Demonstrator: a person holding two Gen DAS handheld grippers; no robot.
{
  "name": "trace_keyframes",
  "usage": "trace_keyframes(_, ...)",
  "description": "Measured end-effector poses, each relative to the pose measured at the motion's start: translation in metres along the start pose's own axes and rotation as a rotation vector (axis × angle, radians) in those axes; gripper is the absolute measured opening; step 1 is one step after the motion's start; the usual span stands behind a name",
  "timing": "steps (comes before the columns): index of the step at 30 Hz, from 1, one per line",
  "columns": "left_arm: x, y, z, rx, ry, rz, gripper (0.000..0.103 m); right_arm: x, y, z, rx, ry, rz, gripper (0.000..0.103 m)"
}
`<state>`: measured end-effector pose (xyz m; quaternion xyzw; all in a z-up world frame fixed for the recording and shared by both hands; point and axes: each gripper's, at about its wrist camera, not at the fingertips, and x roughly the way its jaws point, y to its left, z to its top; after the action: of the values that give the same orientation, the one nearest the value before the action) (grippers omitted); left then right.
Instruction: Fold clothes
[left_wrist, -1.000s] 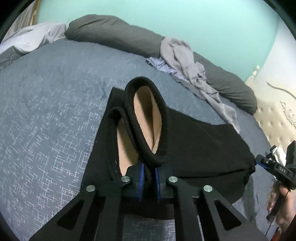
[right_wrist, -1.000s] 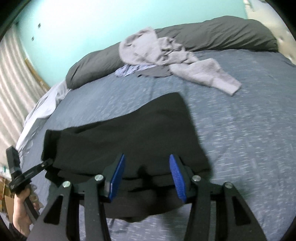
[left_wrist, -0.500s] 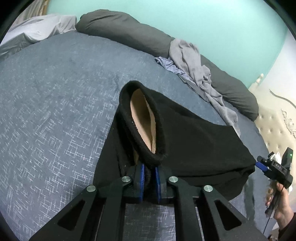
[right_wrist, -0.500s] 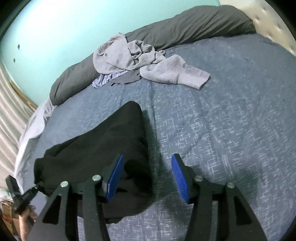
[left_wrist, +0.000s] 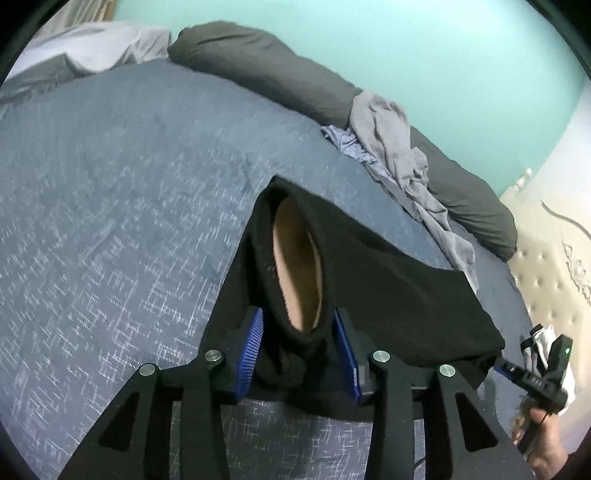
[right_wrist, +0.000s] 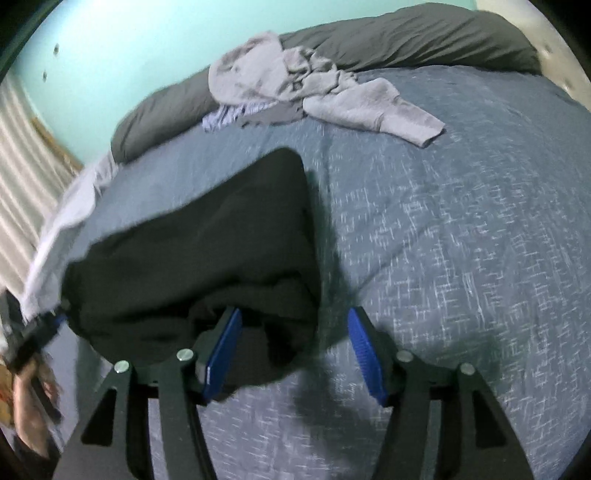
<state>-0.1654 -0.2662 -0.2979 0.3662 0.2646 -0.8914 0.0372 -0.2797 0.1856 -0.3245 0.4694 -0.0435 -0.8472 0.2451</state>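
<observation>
Between my left gripper (left_wrist: 299, 354) pads, now opening, sits the black garment's (left_wrist: 399, 280) thick cuff, unpinched. It's soft, floppy fleece; I'd grab hems. My right gripper (right_wrist: 295, 354) hangs apart over its corner.

My left camera sits just behind its fingers (left_wrist: 255, 350), tilted down across the bed (left_wrist: 110, 206), close over the black garment (left_wrist: 388, 288). My right camera looks the same way past its fingers (right_wrist: 365, 350). Both share the garment, the grey clothes (right_wrist: 295, 85) and the pillows (left_wrist: 266, 70) beyond the fingertips.
</observation>
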Motion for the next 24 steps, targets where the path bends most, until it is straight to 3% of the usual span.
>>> trace_keyframes(4,0.007,-0.002,-0.004,0.010,0.020,0.007,0.043,0.015,0.005,0.004,-0.077,0.026,-0.079,0.061)
trace_keyframes(8,0.012,-0.006,-0.004,0.024,0.021,0.012,0.043,0.022,0.006,0.012,-0.106,-0.009,-0.118,0.061)
trace_keyframes(10,0.016,-0.007,-0.005,0.036,0.027,0.021,0.043,0.023,0.003,0.015,-0.103,-0.023,-0.112,0.052)
trace_keyframes(12,0.020,-0.009,-0.007,0.051,0.036,0.032,0.042,0.021,-0.002,0.017,-0.089,-0.043,-0.100,0.031)
trace_keyframes(15,0.026,-0.011,-0.010,0.076,0.056,0.045,0.043,0.012,-0.011,0.013,-0.055,-0.100,-0.101,0.021)
trace_keyframes(19,0.033,-0.014,-0.013,0.092,0.080,0.053,0.043,0.017,-0.030,-0.002,0.025,-0.092,-0.093,0.020)
trace_keyframes(24,0.036,-0.010,-0.014,0.088,0.090,0.059,0.043,0.020,-0.030,-0.006,0.020,-0.068,-0.083,0.019)
